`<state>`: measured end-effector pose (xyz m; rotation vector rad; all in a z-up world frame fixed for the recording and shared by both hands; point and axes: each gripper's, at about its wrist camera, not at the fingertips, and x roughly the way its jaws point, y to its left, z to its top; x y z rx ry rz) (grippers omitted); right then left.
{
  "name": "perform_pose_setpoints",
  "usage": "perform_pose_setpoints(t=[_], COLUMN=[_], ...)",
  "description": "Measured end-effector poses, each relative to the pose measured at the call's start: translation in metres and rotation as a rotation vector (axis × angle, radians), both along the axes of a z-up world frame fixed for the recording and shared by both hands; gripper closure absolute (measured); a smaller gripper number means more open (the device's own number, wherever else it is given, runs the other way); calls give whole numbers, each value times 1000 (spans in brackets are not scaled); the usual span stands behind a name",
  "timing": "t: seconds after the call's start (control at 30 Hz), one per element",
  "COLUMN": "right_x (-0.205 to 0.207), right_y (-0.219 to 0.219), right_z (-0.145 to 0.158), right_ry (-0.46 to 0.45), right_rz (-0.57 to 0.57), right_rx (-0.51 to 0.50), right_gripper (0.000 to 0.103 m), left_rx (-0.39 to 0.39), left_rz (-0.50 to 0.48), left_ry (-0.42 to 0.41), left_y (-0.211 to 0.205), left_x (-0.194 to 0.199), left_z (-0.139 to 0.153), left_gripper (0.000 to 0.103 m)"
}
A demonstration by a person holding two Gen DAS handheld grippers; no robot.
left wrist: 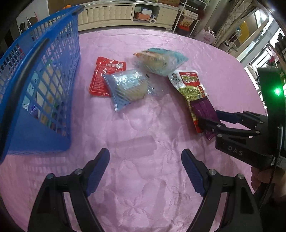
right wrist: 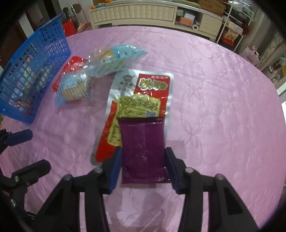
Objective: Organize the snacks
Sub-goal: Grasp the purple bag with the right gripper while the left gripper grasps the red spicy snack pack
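Note:
A purple snack packet (right wrist: 143, 148) lies between the fingers of my right gripper (right wrist: 143, 160), whose pads touch both its sides; it also shows in the left wrist view (left wrist: 203, 112). It overlaps a red and silver packet (right wrist: 143, 89). Two blue cracker packs (left wrist: 127, 87) (left wrist: 160, 60) and a red packet (left wrist: 105, 71) lie mid-table. My left gripper (left wrist: 145, 167) is open and empty above the pink tablecloth. A blue mesh basket (left wrist: 41, 75) with several snacks stands at the left.
The round table has a pink quilted cloth (left wrist: 143, 133). A cream cabinet (left wrist: 125, 14) and shelves stand behind it. My right gripper shows at the right in the left wrist view (left wrist: 214, 119).

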<state>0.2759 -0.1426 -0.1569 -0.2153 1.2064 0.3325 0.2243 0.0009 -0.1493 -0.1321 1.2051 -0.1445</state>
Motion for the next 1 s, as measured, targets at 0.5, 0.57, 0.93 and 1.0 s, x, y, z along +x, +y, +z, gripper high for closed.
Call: perform_pose_setpoints(t=[0.5,0.57,0.93,1.0], right_x=[-19,-18,-2,0], right_y=[-27,-33,-75,-83], right_z=[43,45,41,39], right_ry=[-93,-94,-99,-109], right_rz=[20,5,-84,-100], right_rx=[82,92,124,115], right_gripper=[52,52,52,52], left_rx=[21,-7,-19,1], left_rz=[-23,-20,-64,-80], left_ry=[-25,-13,20,37], left_y=[-25,-28,-63,-70], left_x=[14,18,51,59], left_z=[13,11,1,-2], left_gripper=[22,22,22,22])
